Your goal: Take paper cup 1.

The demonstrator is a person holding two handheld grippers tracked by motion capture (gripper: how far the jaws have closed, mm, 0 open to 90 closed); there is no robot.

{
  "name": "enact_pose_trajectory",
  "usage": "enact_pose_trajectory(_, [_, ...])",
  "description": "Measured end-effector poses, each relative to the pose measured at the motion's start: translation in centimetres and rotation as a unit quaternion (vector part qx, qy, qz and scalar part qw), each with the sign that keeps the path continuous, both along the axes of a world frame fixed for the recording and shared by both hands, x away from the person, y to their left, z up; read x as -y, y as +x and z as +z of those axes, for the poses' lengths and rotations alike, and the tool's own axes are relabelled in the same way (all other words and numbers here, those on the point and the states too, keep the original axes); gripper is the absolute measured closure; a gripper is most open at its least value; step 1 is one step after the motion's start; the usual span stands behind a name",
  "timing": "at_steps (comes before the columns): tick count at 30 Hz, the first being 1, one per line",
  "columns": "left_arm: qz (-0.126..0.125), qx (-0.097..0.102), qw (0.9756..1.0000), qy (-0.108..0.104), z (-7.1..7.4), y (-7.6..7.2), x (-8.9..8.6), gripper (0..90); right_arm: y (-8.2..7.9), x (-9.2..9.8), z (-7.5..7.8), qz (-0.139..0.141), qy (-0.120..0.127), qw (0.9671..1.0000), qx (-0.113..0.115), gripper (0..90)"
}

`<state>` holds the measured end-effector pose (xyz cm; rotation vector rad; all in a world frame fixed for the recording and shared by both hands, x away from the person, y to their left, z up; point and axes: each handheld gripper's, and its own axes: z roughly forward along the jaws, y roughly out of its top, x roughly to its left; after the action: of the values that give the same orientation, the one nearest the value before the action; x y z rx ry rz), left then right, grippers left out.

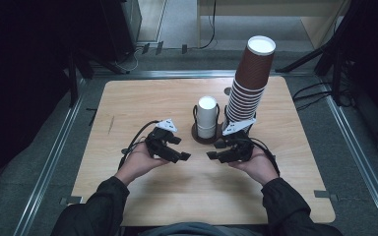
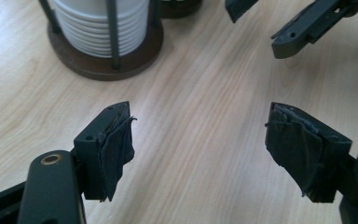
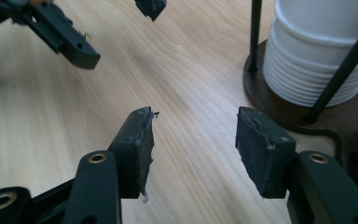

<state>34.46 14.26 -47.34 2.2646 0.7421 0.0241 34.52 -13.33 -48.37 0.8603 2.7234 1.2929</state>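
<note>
Left gripper (image 1: pixel 183 156) seen lower centre-left, jaws apart, nothing pinched, right gripper (image 1: pixel 210 156) facing it lower centre, jaws spread and empty, white cup stack (image 1: pixel 206 117) in holder (image 1: pixel 197 135) at centre just above both, brown cup stack (image 1: pixel 250 78) at upper right, wooden table (image 1: pixel 128 103) underneath.

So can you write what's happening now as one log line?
left tongs: open, empty | right tongs: open, empty | white paper cup stack in dark wire holder: untouched | tall brown paper cup stack: untouched
</note>
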Motion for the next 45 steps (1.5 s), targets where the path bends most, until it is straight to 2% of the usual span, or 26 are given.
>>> enact_pose_trajectory(5, [0.002,0.005,1.0000,0.008,0.3,0.4,-0.3,23.2,0.1,0.0,-0.1,-0.003,-0.002,1.0000,0.001,49.3])
enact_pose_trajectory(10, [0.005,0.010,0.9999,0.004,0.7,1.4,-0.5,23.2,-0.1,-0.3,-0.3,-0.009,-0.009,0.9999,0.006,54.7])
enact_pose_trajectory(15, [0.000,0.019,0.9998,0.005,1.8,2.8,-0.1,23.2,0.2,-0.4,-0.3,-0.042,0.013,0.9990,0.006,62.9])
enact_pose_trajectory(18, [-0.014,0.018,0.9997,0.004,2.5,3.5,0.3,23.0,0.4,-0.7,-0.4,-0.058,0.008,0.9982,0.016,65.3])
enact_pose_trajectory(20, [-0.017,0.021,0.9996,0.013,2.9,4.0,0.4,22.2,0.5,-1.0,-0.6,-0.061,0.004,0.9979,0.021,69.0])
enact_pose_trajectory(22, [-0.017,0.020,0.9996,0.009,3.5,4.5,0.5,21.8,0.6,-1.3,-0.7,-0.072,0.000,0.9969,0.031,74.1])
enact_pose_trajectory(26, [-0.024,0.027,0.9993,0.003,4.7,5.5,0.8,21.6,0.5,-1.7,-1.0,-0.100,0.009,0.9940,0.044,83.2])
enact_pose_trajectory(28, [-0.029,0.034,0.9990,0.007,5.2,6.0,1.2,20.9,0.6,-2.1,-1.1,-0.112,0.008,0.9922,0.054,83.7])
enact_pose_trajectory(32, [-0.039,0.040,0.9982,0.021,6.1,7.0,2.2,20.8,1.0,-2.5,-1.5,-0.140,0.020,0.9887,0.050,88.8])
enact_pose_trajectory(35, [-0.047,0.046,0.9973,0.031,6.7,7.7,2.9,20.9,1.3,-2.6,-2.1,-0.152,0.023,0.9870,0.047,89.6])
enact_pose_trajectory(37, [-0.055,0.042,0.9975,0.018,7.1,8.3,3.3,20.9,1.5,-2.7,-2.5,-0.156,0.019,0.9864,0.047,89.6])
enact_pose_trajectory(38, [-0.055,0.045,0.9973,0.018,7.2,8.6,3.4,20.9,1.6,-2.8,-2.8,-0.160,0.014,0.9859,0.048,89.6])
enact_pose_trajectory(42, [-0.060,0.050,0.9963,0.036,7.8,9.5,4.1,21.2,1.8,-3.1,-3.1,-0.171,0.012,0.9834,0.060,89.6])
enact_pose_trajectory(45, [-0.065,0.051,0.9959,0.036,8.2,10.0,4.6,21.1,2.0,-3.3,-3.0,-0.180,0.016,0.9815,0.063,89.6])
